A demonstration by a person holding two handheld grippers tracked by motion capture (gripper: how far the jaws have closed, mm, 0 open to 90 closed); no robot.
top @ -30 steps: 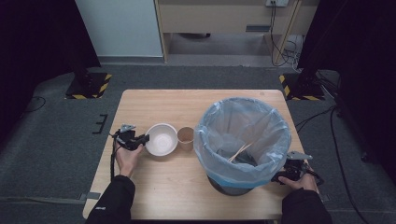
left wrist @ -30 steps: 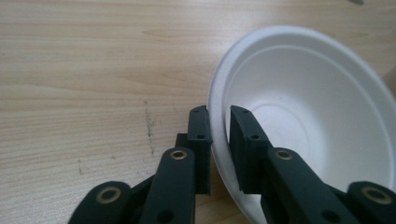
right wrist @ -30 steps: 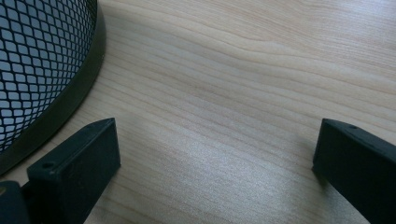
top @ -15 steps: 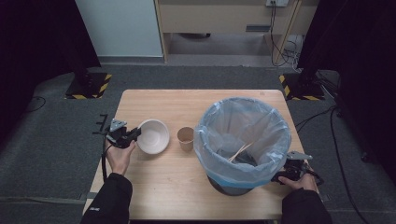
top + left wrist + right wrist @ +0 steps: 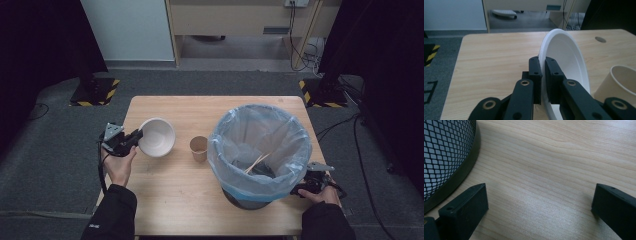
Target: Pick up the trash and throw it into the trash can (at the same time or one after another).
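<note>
We note the worktop (image 5: 185,200) first: pale wood with a fine grain, rounded corners, standing on grey carpet, with a cabinet and cables behind and black-and-yellow striped floor plates at either far corner.

Largest item on it is the waste bin (image 5: 260,150), right of centre. From the high view we see its pale blue translucent bag folded over the rim and thin wooden sticks (image 5: 257,162) lying inside. The right gripper view adds what the high view hides: the bin wall (image 5: 444,152) is black diamond mesh on a solid dark base ring, seated directly on the wood.

Next, the white bowl (image 5: 156,137), round, smooth and thin-walled, at the left of the worktop. In the high view it appears tilted, mouth turned up and toward the camera. The left gripper view shows the bowl (image 5: 564,57) on edge, its rim rising between the jaws.

The paper cup (image 5: 198,148), plain brown and cylindrical, stands upright between bowl and bin, apart from both.

Left tongs (image 5: 134,138): clamped on the bowl's rim, one pad inside, one outside; we record the bowl as lifted clear of the wood.

Right tongs (image 5: 539,202): jaws wide apart, nothing between them, low over bare wood just beside the bin base.
</note>
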